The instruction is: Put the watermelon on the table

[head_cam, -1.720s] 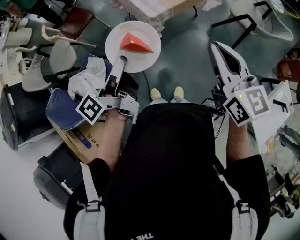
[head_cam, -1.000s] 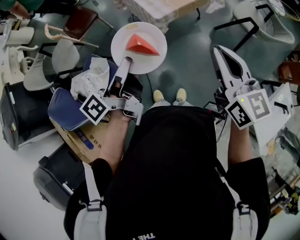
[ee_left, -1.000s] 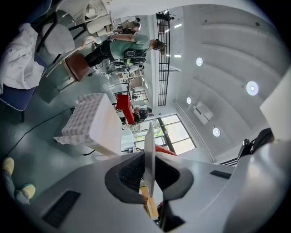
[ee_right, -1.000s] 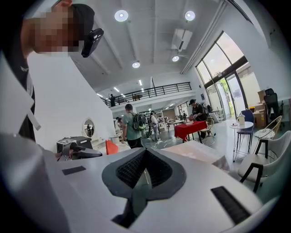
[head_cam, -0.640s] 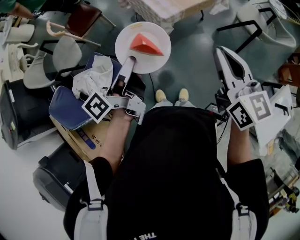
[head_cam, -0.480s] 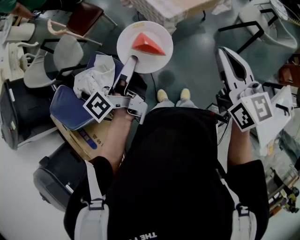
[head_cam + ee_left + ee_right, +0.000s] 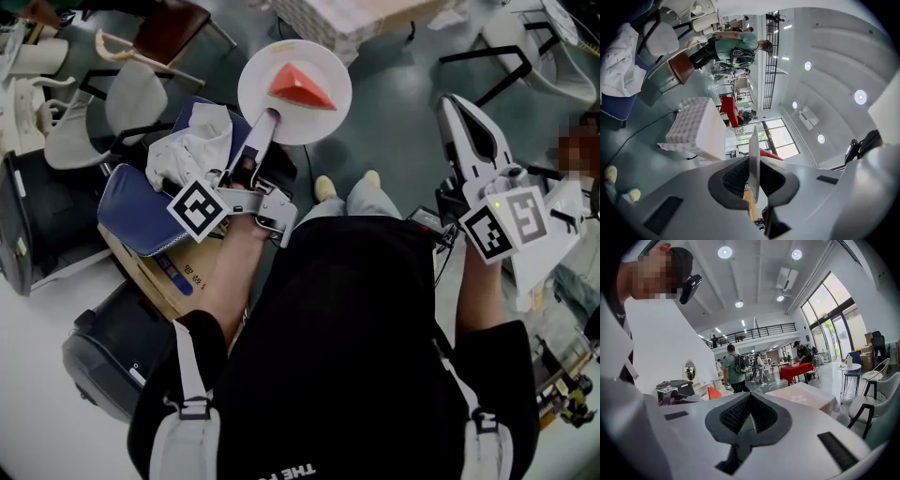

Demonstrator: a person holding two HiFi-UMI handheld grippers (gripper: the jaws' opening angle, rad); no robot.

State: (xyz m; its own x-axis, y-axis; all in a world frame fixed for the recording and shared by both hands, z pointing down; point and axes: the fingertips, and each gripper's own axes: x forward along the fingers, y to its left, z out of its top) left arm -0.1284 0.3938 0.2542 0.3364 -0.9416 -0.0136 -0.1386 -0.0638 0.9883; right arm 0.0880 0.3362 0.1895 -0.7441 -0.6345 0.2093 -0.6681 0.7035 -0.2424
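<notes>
Two grippers: left gripper (image 7: 267, 118) clamps the plate (image 7: 321, 120) rim, watermelon (image 7: 301, 86) aboard; right gripper (image 7: 454, 102) closed, empty. Table (image 7: 352, 17) cut off at the top edge, open floor (image 7: 394, 103) before it.

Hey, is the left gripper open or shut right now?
Shut on the plate: the left gripper clamps its rim, seen edge-on between its jaws; the watermelon sits on the plate.

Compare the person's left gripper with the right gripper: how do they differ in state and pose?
The left gripper is shut on the rim of the white plate carrying the watermelon slice; the right gripper is shut on nothing. The left gripper is rolled onto its side, while the right gripper sits upright. Both are white and point forward.
</notes>
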